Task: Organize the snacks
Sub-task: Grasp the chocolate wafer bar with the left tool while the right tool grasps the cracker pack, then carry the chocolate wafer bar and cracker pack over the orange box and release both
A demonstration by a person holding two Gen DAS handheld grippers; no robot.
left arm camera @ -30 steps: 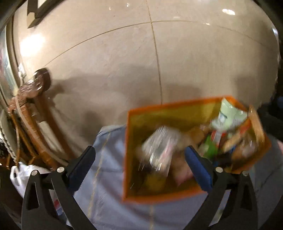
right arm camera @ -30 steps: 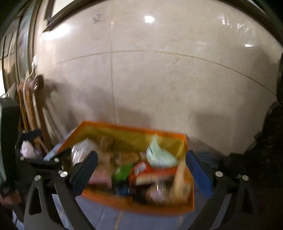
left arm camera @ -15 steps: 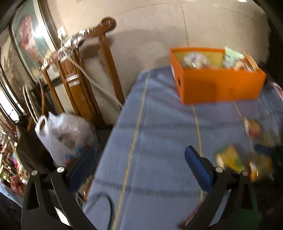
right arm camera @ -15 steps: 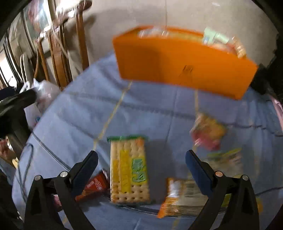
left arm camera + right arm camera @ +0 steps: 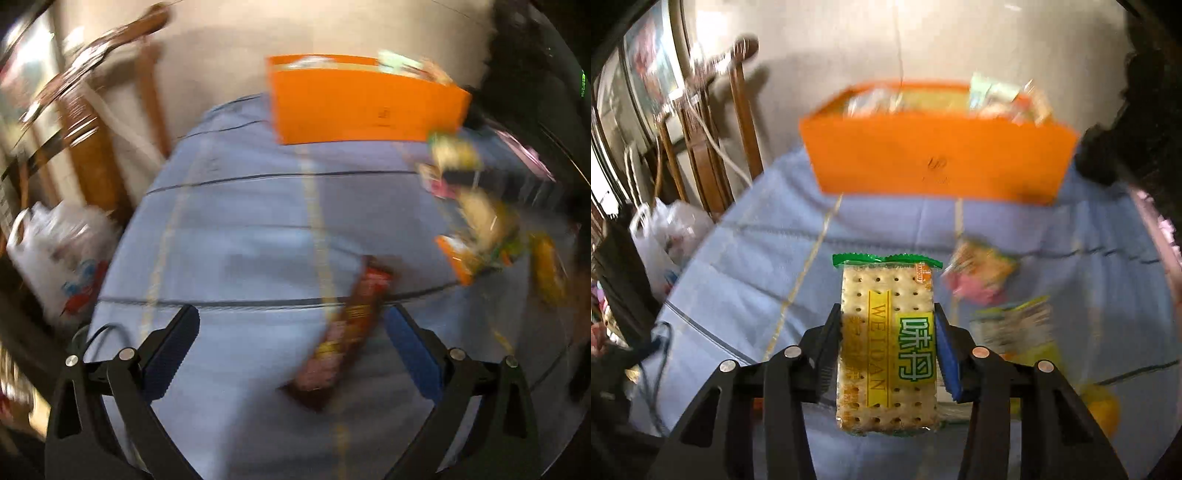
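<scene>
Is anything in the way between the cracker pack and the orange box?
Nothing visible: only bare blue cloth lies between the cracker pack, which the closing right tool has between its jaws, and the orange box.

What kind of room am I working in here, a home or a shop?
Most likely a home living or dining room: carved wooden furniture against the wall, a framed picture, and a cloth-covered table holding an orange snack box.

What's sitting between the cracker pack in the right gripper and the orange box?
Right wrist view: only bare blue cloth between the cracker pack and the orange box. The right gripper is closing on the pack.
</scene>
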